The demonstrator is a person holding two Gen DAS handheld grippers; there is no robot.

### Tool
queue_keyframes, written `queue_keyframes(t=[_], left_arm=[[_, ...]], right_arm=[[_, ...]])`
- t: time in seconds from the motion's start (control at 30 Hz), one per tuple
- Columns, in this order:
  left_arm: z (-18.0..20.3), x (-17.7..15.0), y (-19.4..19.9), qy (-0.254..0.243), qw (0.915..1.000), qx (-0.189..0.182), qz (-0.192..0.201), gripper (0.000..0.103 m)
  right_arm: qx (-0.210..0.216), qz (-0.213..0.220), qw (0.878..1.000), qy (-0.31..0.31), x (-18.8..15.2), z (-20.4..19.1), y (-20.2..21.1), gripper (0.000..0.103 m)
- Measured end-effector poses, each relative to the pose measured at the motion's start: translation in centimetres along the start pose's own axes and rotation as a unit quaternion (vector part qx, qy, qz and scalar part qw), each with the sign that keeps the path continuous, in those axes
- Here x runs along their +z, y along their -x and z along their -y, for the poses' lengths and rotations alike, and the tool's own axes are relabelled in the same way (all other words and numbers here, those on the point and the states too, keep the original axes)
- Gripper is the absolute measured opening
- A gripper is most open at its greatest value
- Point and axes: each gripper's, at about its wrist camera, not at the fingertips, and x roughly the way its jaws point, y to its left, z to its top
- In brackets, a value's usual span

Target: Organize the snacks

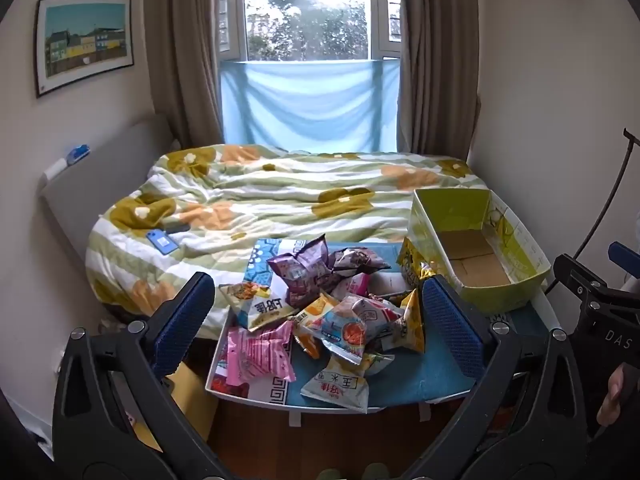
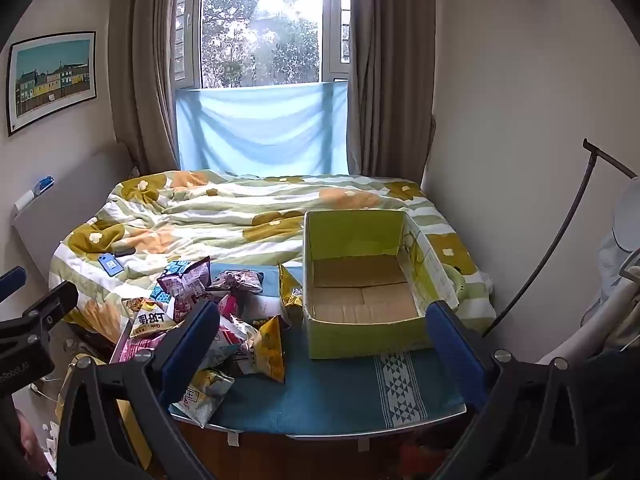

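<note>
A pile of several snack packets (image 1: 332, 312) lies on a small table with a blue cloth (image 1: 420, 376) at the foot of the bed; it also shows in the right wrist view (image 2: 224, 320). An empty green cardboard box (image 1: 480, 248) stands on the table's right side, open at the top, and shows in the right wrist view (image 2: 364, 284). My left gripper (image 1: 320, 320) is open and empty, held back from the pile. My right gripper (image 2: 320, 344) is open and empty, in front of the box.
A bed with a flowered quilt (image 1: 280, 192) lies behind the table, with a blue phone (image 1: 162, 241) on it. A window with brown curtains (image 1: 308, 40) is at the back. Walls stand close on both sides. A dark curved stand (image 2: 560, 240) is at the right.
</note>
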Motion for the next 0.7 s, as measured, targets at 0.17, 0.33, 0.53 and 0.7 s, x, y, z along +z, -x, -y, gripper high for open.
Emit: queue_keyframes(t=[0.17,0.33,0.53,0.7], left_arm=[[0.31,0.15,0.51,0.007,0.9999,-0.003,0.014,0.103],[0.48,0.29,0.24,0.005,0.9998,-0.004,0.017,0.103],[0.67,0.55,-0.02,0.001,0.9997,0.000,0.023,0.103],[0.42,0.72,-0.21,0.000,0.9997,0.002,0.023,0.103]], right_arm=[[0.000,-0.005,1.000,-0.002,0.05,0.15,-0.13,0.103],[-0.001,-0.006,1.000,-0.004,-0.28,0.40,-0.38,0.103],[-0.002,-0.005,1.000,-0.004,0.04,-0.13,-0.52,0.103],[-0.001,-0.004,1.000,-0.008,-0.05,0.09,-0.88,0.103]])
